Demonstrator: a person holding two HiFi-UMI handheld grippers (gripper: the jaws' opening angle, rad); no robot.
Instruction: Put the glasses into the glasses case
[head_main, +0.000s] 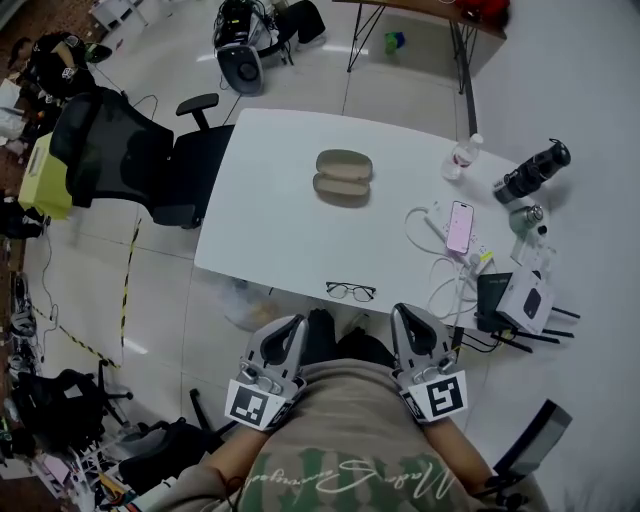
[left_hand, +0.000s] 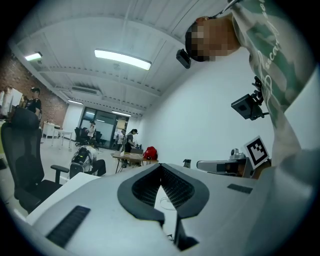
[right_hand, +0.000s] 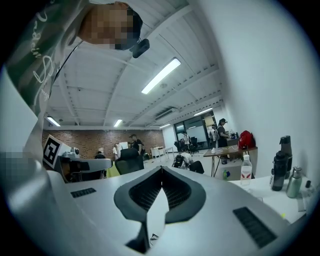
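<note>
Black thin-rimmed glasses (head_main: 350, 291), oval tan clamshell case (head_main: 343, 177), smooth white tabletop (head_main: 270, 220)

table (head_main: 270, 205) smooth, faintly glossy; glasses case (head_main: 343, 177) matt, cloth-like; glasses (head_main: 350, 291) thin wire-like frame.

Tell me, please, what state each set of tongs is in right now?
Left tongs: closed, holding nothing.
Right tongs: closed, holding nothing.

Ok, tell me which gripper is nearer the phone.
Right. The right gripper sits at the near edge of the table, just left of the phone; the left gripper is farther left, beyond the glasses.
</note>
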